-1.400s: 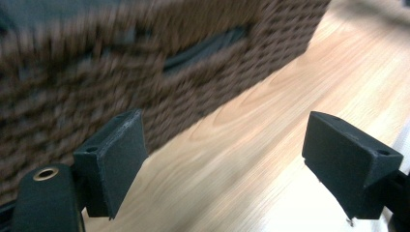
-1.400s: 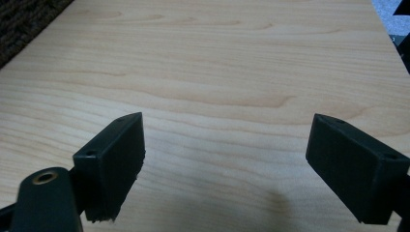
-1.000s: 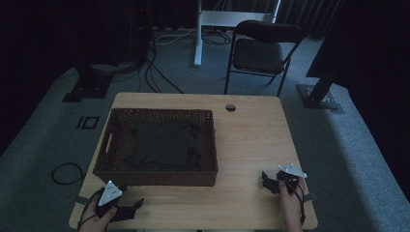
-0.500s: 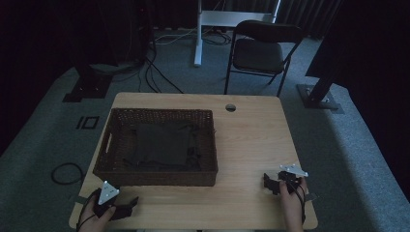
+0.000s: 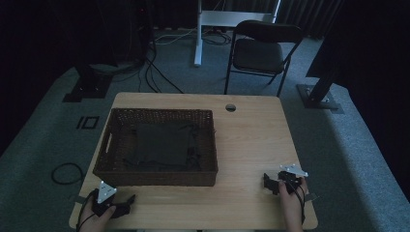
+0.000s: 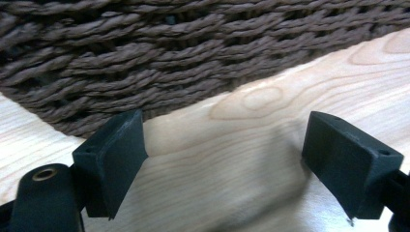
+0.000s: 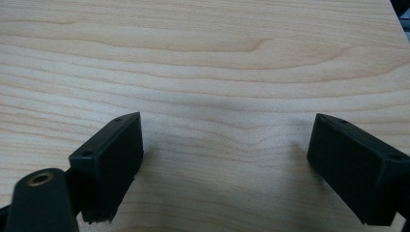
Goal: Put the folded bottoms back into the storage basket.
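A brown woven basket (image 5: 198,178) sits on the left half of the wooden table (image 5: 251,145), with dark cloth (image 5: 162,144) lying inside it. My left gripper (image 5: 126,202) rests low at the table's front left corner, just in front of the basket, held by a hand. Its jaws stand wide open over bare wood in the left gripper view (image 6: 225,166), with the basket wall (image 6: 159,58) close ahead. My right gripper (image 5: 270,183) lies near the front right corner, open over bare wood (image 7: 225,164), nothing between its jaws.
A round cable hole (image 5: 230,107) sits near the table's far edge. A black folding chair (image 5: 261,53) and a white desk leg (image 5: 198,34) stand on the grey carpet behind. Black stand bases (image 5: 319,99) and cables (image 5: 65,171) lie on the floor around.
Both grippers have drawn slightly toward the table's front edge; the left one has also sunk lower near the corner. Nothing was picked up or let go.
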`<state>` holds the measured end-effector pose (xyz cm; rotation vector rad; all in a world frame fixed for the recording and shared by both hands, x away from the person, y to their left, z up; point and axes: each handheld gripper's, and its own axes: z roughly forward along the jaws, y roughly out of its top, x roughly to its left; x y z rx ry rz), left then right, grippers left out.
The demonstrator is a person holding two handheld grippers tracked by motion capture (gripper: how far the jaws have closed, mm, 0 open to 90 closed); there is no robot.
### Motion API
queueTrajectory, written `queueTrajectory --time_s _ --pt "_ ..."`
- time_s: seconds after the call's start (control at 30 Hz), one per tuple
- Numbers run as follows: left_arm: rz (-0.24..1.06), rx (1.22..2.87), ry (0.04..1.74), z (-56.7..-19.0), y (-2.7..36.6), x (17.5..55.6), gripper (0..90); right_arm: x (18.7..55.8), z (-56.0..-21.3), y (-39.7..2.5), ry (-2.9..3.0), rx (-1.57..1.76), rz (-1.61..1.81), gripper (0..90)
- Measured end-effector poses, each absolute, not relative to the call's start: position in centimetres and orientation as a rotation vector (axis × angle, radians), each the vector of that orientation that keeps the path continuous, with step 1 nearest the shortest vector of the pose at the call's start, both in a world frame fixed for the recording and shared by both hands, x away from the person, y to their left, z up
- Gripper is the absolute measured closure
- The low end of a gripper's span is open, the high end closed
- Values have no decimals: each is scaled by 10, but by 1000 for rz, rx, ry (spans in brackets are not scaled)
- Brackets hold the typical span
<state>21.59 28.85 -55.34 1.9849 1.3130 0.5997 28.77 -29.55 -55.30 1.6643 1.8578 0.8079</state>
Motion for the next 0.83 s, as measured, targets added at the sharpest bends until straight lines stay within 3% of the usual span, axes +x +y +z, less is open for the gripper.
queueTrajectory --time_s 0.83 --pt "636 1930 1343 -558 286 215 111 288 -553 -295 1861 1663 808 111"
